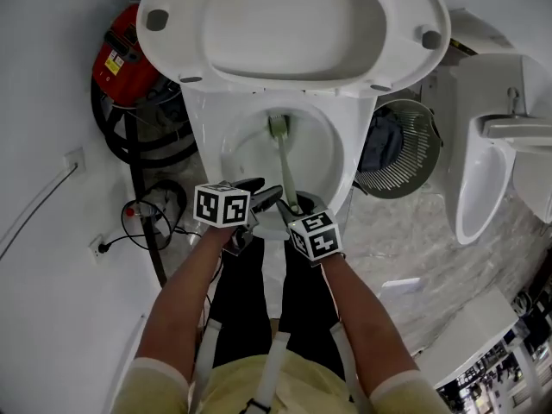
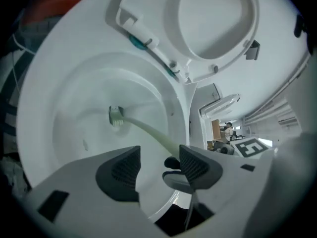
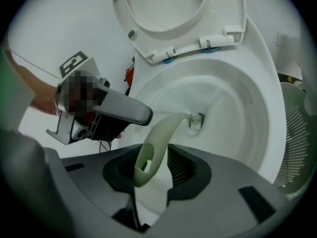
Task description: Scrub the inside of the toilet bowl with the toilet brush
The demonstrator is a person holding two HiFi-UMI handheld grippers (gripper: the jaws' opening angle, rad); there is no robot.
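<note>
The white toilet bowl [image 1: 338, 158] stands open with its seat and lid [image 1: 293, 24] raised. A pale green toilet brush leans into it, head [image 1: 278, 128] low in the bowl and handle [image 1: 287, 175] slanting back toward me. My right gripper [image 1: 291, 212] is shut on the handle's looped end [image 3: 148, 155], and the brush head [image 3: 195, 121] rests against the porcelain. My left gripper [image 1: 263, 197] hovers just left of the handle over the front rim. Its jaws [image 2: 157, 166] stand open and empty, with the handle [image 2: 148, 132] passing behind the right pad [image 2: 194, 165].
A red appliance [image 1: 121, 59] with black hoses [image 1: 142, 149] sits left of the toilet. A wire waste bin [image 1: 401, 149] and a white urinal [image 1: 483, 175] stand to the right. A wall socket with a cable [image 1: 97, 247] is low on the left wall.
</note>
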